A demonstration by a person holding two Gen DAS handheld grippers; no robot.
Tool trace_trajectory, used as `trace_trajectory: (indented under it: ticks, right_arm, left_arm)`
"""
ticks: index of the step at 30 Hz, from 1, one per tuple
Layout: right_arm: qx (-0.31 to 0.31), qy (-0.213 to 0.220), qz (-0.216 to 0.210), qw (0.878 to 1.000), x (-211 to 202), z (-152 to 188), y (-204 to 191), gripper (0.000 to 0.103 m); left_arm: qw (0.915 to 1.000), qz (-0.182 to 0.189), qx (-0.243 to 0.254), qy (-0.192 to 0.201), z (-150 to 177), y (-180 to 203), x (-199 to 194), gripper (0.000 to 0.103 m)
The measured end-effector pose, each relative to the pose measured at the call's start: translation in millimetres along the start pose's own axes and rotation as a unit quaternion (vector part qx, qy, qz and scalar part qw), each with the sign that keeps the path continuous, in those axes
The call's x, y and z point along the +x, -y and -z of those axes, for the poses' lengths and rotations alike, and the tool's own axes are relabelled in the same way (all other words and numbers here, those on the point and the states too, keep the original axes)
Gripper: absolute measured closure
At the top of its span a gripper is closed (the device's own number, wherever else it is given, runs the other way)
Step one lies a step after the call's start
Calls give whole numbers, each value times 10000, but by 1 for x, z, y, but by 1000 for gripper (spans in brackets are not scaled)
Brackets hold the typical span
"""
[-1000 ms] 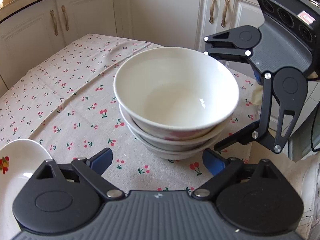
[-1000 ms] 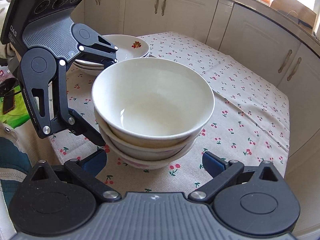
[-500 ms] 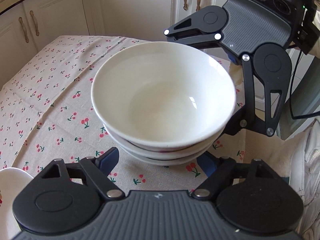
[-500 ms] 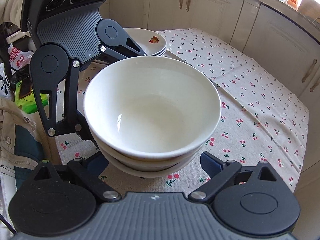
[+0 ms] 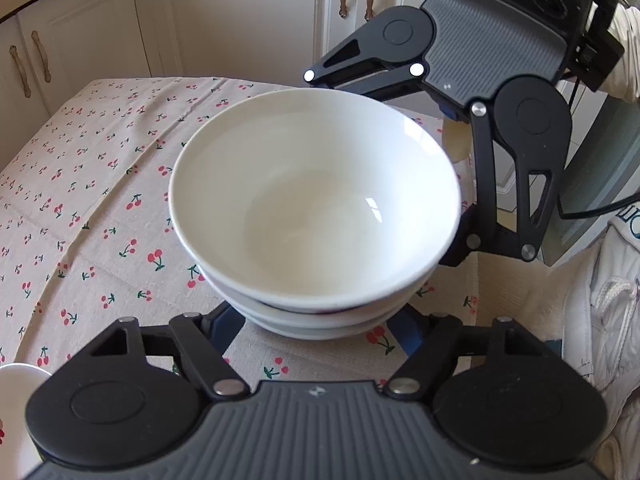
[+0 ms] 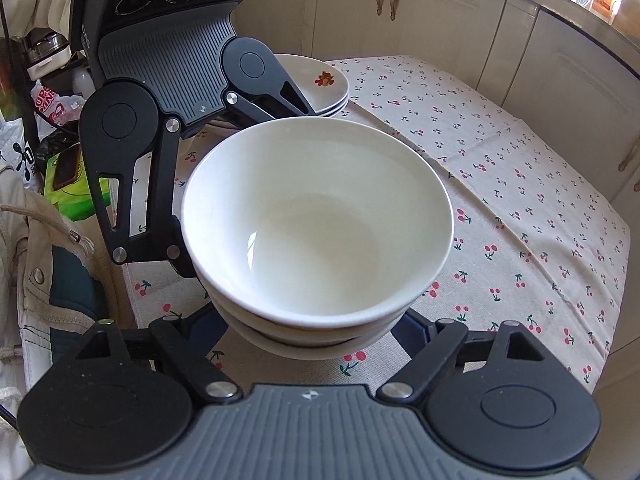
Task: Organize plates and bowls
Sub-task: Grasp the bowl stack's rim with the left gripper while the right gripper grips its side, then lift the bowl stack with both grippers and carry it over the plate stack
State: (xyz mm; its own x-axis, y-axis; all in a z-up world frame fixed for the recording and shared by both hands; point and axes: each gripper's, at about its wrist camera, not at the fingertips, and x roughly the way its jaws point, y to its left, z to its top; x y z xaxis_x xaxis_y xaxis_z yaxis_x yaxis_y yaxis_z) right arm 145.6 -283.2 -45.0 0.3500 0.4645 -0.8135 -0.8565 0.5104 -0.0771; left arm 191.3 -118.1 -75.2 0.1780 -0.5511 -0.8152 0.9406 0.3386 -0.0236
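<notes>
The stack of bowls sat mid-frame on the cherry-print tablecloth. The left gripper and right gripper had just been closing from opposite sides, bowls between their fingers; actual contact couldn't be told. Plates lay upper centre.

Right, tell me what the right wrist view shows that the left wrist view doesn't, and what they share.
Only the right wrist view: the stack of plates with a red motif, and bags and clutter beside the table. Only the left wrist view: a white sleeve behind the right gripper. Both: the stack of white bowls on the cherry-print tablecloth, with each gripper's jaws, which have just been closing, astride it.
</notes>
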Motion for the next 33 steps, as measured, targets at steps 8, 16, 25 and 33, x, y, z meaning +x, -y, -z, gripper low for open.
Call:
trace_trajectory:
  ticks: [8, 16, 25, 33]
  right_arm:
    - [-51, -102, -49, 9999, 1, -3, 2, 13]
    - [-15, -109, -49, 9999, 0, -4, 3, 13]
    - [-39, -111, 107, 9999, -2, -7, -4, 13]
    - [-253, -47, 117, 9996, -14, -29, -10, 13]
  left_arm:
    - [9999, 58, 4, -82, -3, -3, 0, 27]
    - [10000, 14, 9, -57, -6, 0, -9, 27]
    - [10000, -54, 5, -3, -5, 2, -12, 27]
    - [9993, -297, -95, 211, 0, 5, -42, 27]
